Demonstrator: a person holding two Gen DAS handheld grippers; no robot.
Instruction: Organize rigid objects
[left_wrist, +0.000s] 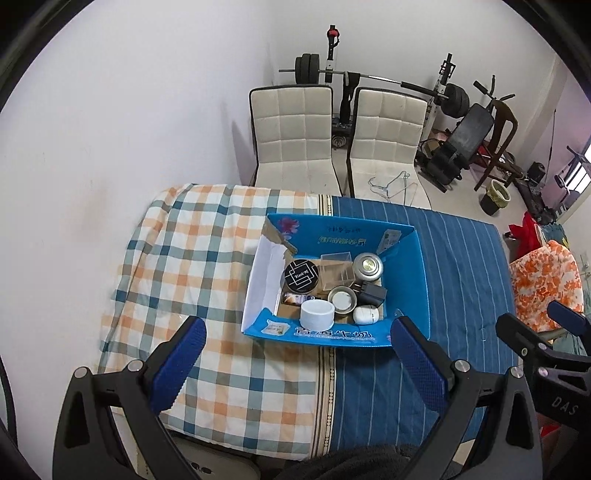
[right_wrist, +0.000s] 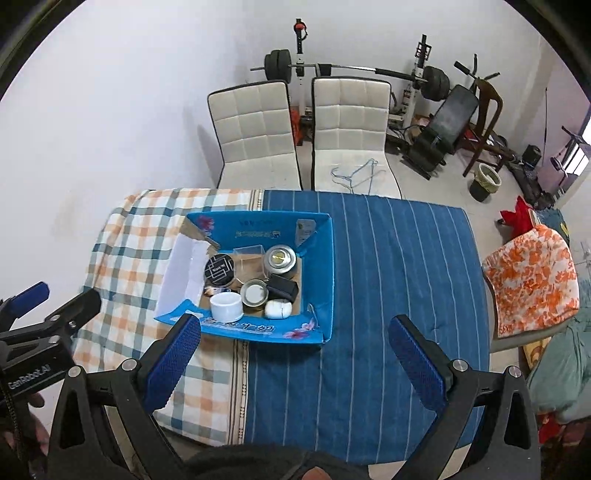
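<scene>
The rigid objects, among them a white jar (left_wrist: 317, 314) and a black round tin (left_wrist: 302, 276), all sit inside the blue box (left_wrist: 421, 280) on the table (left_wrist: 461, 266); nothing lies loose on the cloth; the left gripper (left_wrist: 299, 363) and right gripper (right_wrist: 295, 363) hover spread and empty, so the sorting looks essentially done.

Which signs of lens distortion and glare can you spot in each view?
Left wrist view: dark corners ring a round fisheye image, the table edges bow, and the silver tin lid glints. Right wrist view: same dark ring, curved walls; the blue box stays sharp.
</scene>
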